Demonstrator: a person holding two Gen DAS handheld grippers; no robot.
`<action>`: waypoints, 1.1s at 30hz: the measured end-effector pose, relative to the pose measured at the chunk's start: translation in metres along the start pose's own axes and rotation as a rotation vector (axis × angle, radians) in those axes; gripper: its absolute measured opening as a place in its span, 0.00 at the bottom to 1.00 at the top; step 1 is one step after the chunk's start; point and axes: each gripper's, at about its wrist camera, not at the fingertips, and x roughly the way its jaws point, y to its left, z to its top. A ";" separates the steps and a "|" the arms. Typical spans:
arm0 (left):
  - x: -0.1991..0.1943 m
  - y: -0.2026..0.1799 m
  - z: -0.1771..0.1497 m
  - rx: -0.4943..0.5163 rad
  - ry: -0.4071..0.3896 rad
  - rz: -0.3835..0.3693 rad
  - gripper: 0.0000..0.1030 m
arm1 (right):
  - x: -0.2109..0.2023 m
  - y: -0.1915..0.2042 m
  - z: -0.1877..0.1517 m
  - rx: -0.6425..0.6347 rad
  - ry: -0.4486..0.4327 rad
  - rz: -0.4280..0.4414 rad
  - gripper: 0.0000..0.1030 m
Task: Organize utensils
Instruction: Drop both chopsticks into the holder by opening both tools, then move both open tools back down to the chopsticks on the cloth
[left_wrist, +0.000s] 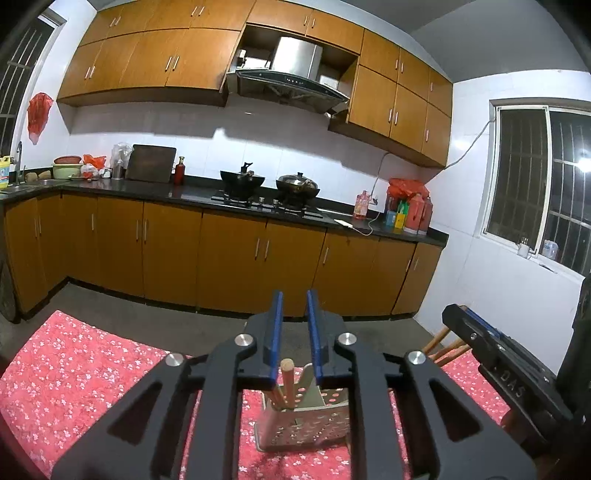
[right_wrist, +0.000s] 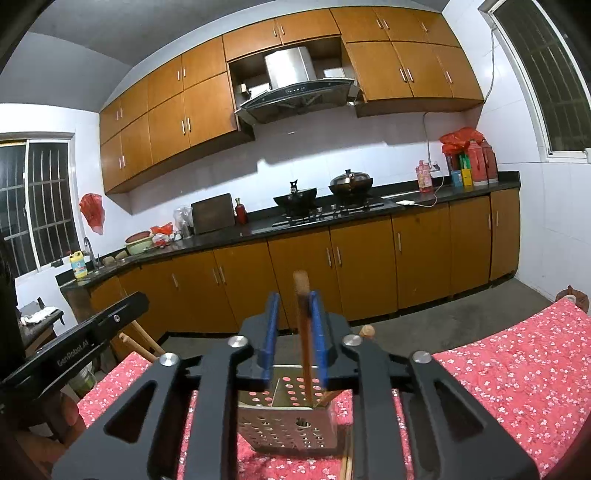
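A perforated metal utensil holder (left_wrist: 306, 424) stands on the red floral tablecloth (left_wrist: 74, 369); it also shows in the right wrist view (right_wrist: 291, 417). Wooden utensils (left_wrist: 287, 380) stand in it. My left gripper (left_wrist: 294, 325) is open and empty, held above and behind the holder. My right gripper (right_wrist: 293, 325) is open, with a wooden chopstick (right_wrist: 305, 332) standing between its fingers, leaning against the right blue pad, its lower end down in the holder. More wooden sticks (right_wrist: 328, 397) lean in the holder. The right gripper's body (left_wrist: 498, 354) shows at the right of the left wrist view.
Beyond the table is a grey floor and a kitchen counter (left_wrist: 258, 199) with two woks, bottles and a cutting board. A wooden chair (left_wrist: 443, 343) stands at the table's far edge. More chopsticks (right_wrist: 347, 465) lie on the cloth by the holder.
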 end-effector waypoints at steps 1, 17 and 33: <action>-0.004 0.000 0.001 -0.003 -0.003 -0.002 0.15 | -0.003 0.001 0.001 -0.002 -0.003 0.001 0.20; -0.068 0.051 -0.040 -0.039 0.086 0.122 0.25 | -0.041 -0.057 -0.043 0.019 0.151 -0.157 0.20; -0.035 0.075 -0.185 -0.075 0.530 0.100 0.25 | 0.015 -0.052 -0.192 0.073 0.679 -0.061 0.20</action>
